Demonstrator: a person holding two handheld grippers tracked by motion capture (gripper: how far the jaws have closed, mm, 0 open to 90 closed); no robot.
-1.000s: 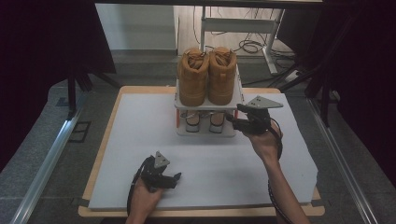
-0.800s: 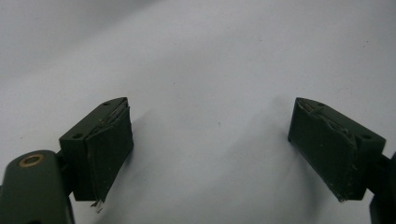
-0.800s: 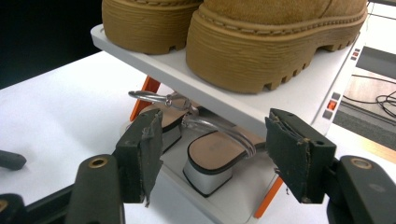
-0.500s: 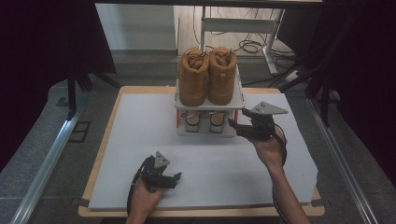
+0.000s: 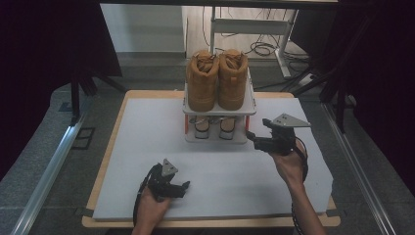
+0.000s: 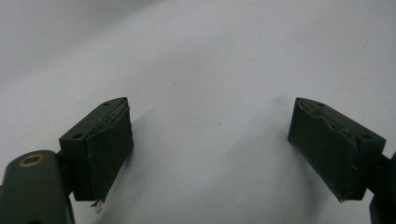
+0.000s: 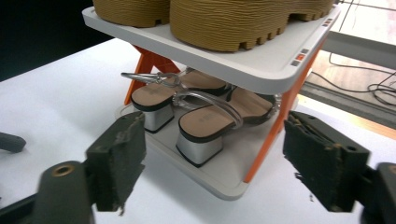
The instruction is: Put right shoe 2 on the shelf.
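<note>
A white two-shelf shoe rack (image 5: 219, 111) with orange struts stands at the back middle of the table. A pair of tan boots (image 5: 217, 81) sits on its top shelf. Two sandals (image 5: 214, 126) with silver block heels sit on the lower shelf (image 7: 219, 179), heels (image 7: 200, 144) toward me. My right gripper (image 5: 251, 138) hovers just right of the rack's front corner, pointing at it. Its jaws have just been opening and stand open (image 7: 212, 140) with nothing between the pads. My left gripper (image 5: 185, 186) rests low near the front edge, open (image 6: 210, 140) over bare white board.
The white board (image 5: 147, 147) covers a wooden table (image 5: 105, 161). Dark curtains hang on both sides, and a metal rail (image 5: 46, 171) runs along the left floor. Cables and a desk frame (image 5: 254, 29) lie beyond the table.
My right gripper has drawn back from the rack's front, moving right, toward me and slightly lower. The left gripper has stayed where it was.
</note>
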